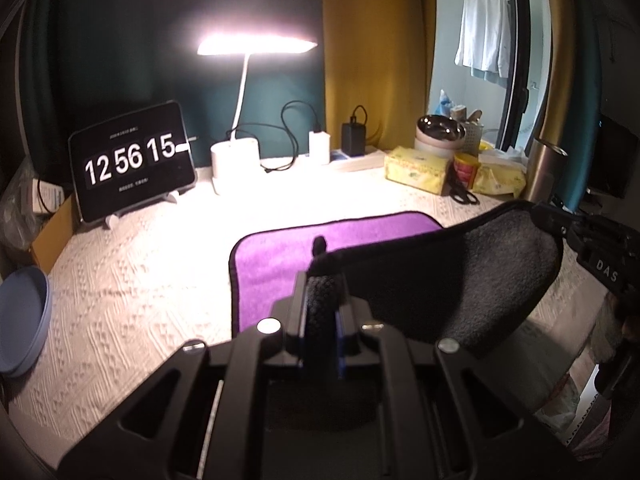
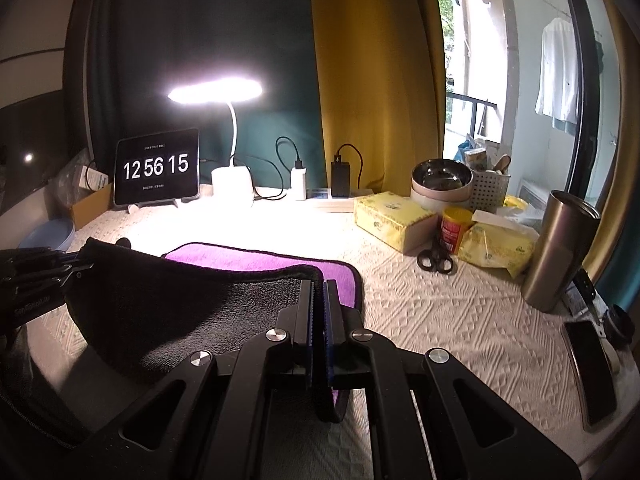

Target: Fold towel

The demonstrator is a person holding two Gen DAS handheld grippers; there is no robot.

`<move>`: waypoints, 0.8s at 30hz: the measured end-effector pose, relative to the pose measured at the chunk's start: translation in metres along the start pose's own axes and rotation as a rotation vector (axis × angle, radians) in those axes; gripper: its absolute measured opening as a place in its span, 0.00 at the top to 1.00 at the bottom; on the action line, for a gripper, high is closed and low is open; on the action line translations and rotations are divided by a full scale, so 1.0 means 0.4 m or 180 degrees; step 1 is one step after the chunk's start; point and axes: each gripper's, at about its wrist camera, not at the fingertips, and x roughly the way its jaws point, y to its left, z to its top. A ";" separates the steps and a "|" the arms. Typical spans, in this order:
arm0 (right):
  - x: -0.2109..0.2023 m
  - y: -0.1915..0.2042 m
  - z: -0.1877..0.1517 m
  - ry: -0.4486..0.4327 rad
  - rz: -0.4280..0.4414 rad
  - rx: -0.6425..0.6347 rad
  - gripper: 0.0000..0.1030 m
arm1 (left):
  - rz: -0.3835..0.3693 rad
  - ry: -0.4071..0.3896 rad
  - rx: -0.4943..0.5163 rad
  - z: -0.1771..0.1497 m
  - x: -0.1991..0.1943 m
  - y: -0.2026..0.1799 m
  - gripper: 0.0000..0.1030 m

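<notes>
A towel, purple on top [image 1: 280,256] with a dark grey underside [image 1: 460,280] and black edging, lies on the white textured tablecloth. Its near edge is lifted off the table between the two grippers, so the grey side faces the cameras. My left gripper [image 1: 322,280] is shut on the towel's near left corner. My right gripper [image 2: 319,284] is shut on the near right corner; it also shows in the left wrist view [image 1: 560,220] at the right. The purple far half [image 2: 256,260] lies flat. The left gripper shows in the right wrist view [image 2: 80,266] at the left.
At the back stand a tablet clock [image 1: 132,160], a lit desk lamp [image 1: 248,46] and chargers. On the right are tissue packs [image 2: 394,216], scissors [image 2: 436,258], a red tin [image 2: 454,230], a steel tumbler [image 2: 560,248] and a phone [image 2: 592,368]. A blue bowl [image 1: 24,316] sits left.
</notes>
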 end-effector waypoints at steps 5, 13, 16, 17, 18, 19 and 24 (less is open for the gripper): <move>0.020 -0.011 0.010 -0.0017 0.0009 0.0010 0.95 | 0.0022 -0.0046 0.0001 0.023 0.021 0.001 0.90; 0.065 -0.027 0.028 -0.0035 0.0012 0.0014 0.95 | 0.0059 -0.0107 0.0023 0.060 0.063 0.006 0.90; 0.080 -0.032 0.035 -0.0045 0.0011 0.0016 0.95 | 0.0058 -0.0115 0.0025 0.072 0.081 0.007 0.90; 0.087 -0.035 0.038 -0.0046 0.0012 0.0016 0.95 | 0.0058 -0.0119 0.0026 0.076 0.087 0.007 0.90; 0.094 -0.038 0.041 -0.0049 0.0013 0.0018 0.95 | 0.0058 -0.0123 0.0026 0.080 0.093 0.006 0.90; 0.101 -0.042 0.045 -0.0051 0.0017 0.0018 0.95 | 0.0059 -0.0125 0.0027 0.082 0.097 0.006 0.90; 0.132 -0.048 0.055 -0.0048 0.0028 0.0016 0.95 | 0.0062 -0.0119 0.0001 0.096 0.130 0.016 0.90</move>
